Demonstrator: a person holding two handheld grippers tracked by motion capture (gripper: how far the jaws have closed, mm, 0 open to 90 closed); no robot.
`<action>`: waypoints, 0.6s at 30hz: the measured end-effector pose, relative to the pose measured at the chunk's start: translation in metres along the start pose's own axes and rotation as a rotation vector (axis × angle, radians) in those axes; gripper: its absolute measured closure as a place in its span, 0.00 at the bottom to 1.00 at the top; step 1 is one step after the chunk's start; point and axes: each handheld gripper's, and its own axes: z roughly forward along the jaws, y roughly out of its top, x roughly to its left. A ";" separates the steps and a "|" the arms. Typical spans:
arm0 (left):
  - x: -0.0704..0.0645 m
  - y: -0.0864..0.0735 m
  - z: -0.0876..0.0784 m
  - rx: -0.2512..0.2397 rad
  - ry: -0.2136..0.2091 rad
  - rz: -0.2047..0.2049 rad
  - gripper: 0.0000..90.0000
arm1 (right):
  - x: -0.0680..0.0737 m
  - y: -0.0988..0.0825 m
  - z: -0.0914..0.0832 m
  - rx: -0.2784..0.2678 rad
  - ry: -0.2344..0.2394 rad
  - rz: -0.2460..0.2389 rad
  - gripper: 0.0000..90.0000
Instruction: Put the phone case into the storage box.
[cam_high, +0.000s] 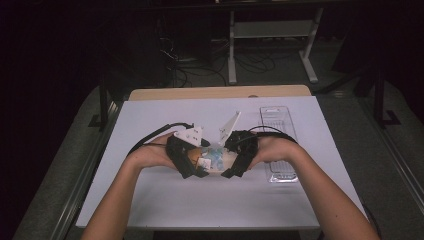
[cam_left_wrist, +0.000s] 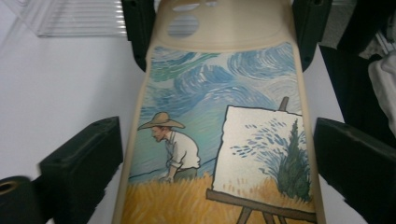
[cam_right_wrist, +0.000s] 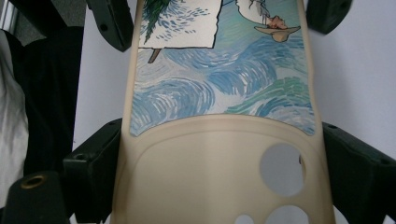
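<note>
Between both grippers' fingers (cam_left_wrist: 79, 163) lies the painted phone case (cam_left_wrist: 219, 135), lengthwise.

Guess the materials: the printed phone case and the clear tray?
Phone case: looks like soft matte rubber or silicone, beige with a smooth rounded rim and a printed painting; it might be flexible plastic. Tray: probably hard clear plastic, see-through, ribbed and glossy.
</note>
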 end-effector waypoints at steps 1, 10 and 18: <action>0.000 0.000 -0.001 -0.006 0.004 -0.001 0.01 | 0.000 0.000 0.000 0.000 -0.002 -0.001 0.11; 0.006 -0.007 -0.019 -0.069 0.066 -0.063 0.00 | -0.004 -0.006 -0.005 -0.012 -0.026 0.043 0.11; 0.010 -0.015 -0.034 -0.096 0.116 -0.117 0.00 | -0.009 -0.018 -0.011 -0.036 -0.068 0.095 0.11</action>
